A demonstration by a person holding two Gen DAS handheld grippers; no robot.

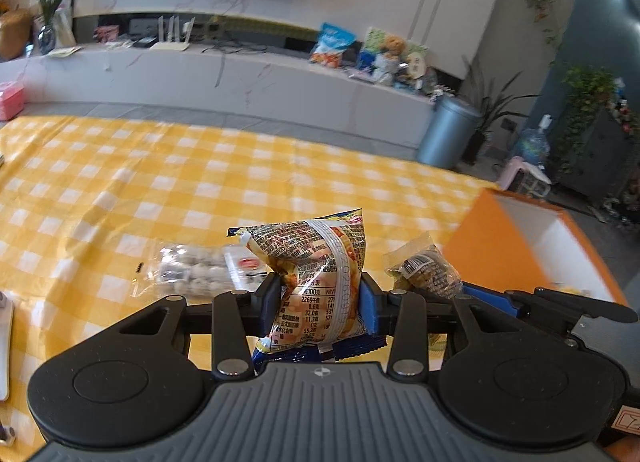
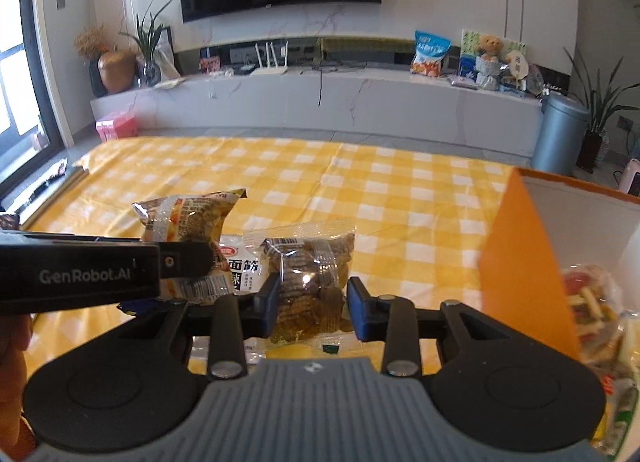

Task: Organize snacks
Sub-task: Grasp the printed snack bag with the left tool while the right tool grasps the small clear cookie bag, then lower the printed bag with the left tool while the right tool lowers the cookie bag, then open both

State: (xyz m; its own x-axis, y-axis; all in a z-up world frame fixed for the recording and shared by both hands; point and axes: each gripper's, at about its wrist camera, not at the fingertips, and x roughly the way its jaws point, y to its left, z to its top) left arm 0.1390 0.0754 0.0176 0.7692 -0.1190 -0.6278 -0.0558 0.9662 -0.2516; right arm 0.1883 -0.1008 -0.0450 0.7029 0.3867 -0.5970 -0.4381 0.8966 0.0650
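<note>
My left gripper is shut on a yellow printed snack bag, held upright above the yellow checked cloth; the bag also shows in the right wrist view. My right gripper is shut on a clear packet of brown snacks, which also shows in the left wrist view. A clear packet of white snacks lies on the cloth between them. An orange box stands at the right and holds several snack packets.
The left gripper body crosses the left of the right wrist view. A grey bin and plants stand beyond the table at the right. A TV bench runs along the far wall.
</note>
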